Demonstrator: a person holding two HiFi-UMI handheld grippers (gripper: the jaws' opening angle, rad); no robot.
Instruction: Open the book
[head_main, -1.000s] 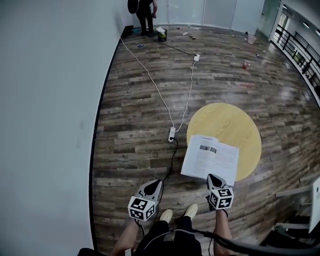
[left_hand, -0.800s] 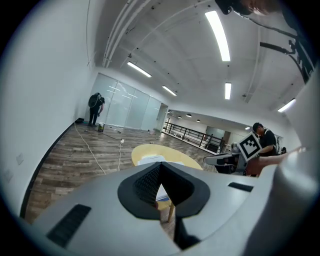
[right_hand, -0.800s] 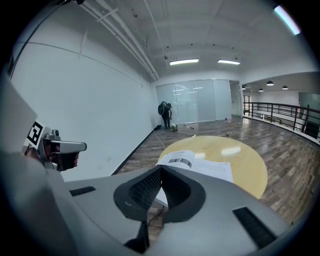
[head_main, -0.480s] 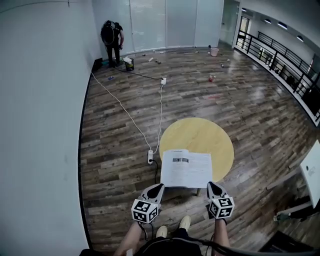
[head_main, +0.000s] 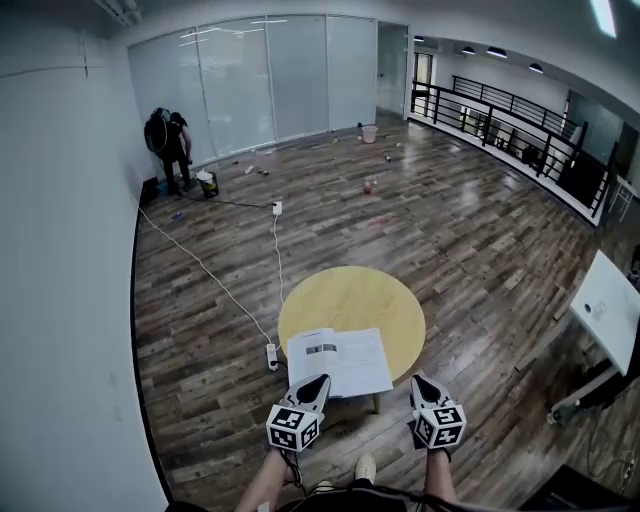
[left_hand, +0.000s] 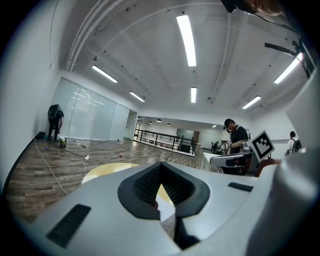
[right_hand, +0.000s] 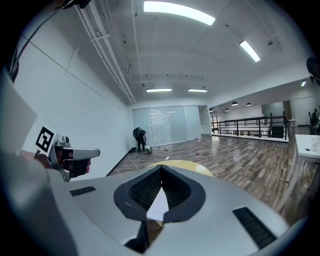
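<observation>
The book (head_main: 338, 360) lies open, white pages up, on the near left part of a round yellow table (head_main: 360, 300). My left gripper (head_main: 320, 379) hangs at the book's near edge, its jaws shut with nothing between them. My right gripper (head_main: 419, 380) is to the right of the book, by the table's near rim, also shut and empty. In the left gripper view the closed tips (left_hand: 161, 164) point over the table (left_hand: 107, 170). In the right gripper view the closed tips (right_hand: 161, 167) point the same way, and a strip of white page (right_hand: 160, 205) shows below them.
A power strip (head_main: 271, 354) with a long white cable (head_main: 205, 270) lies on the wood floor left of the table. A person (head_main: 168, 145) stands by the far glass wall. A white table (head_main: 605, 300) is at the right, a railing (head_main: 500, 115) beyond. My shoe (head_main: 366, 467) is below.
The head view has tilted up, so the table and book look smaller and farther off. Both grippers have risen and levelled out, still shut. The book stays open on the table.
</observation>
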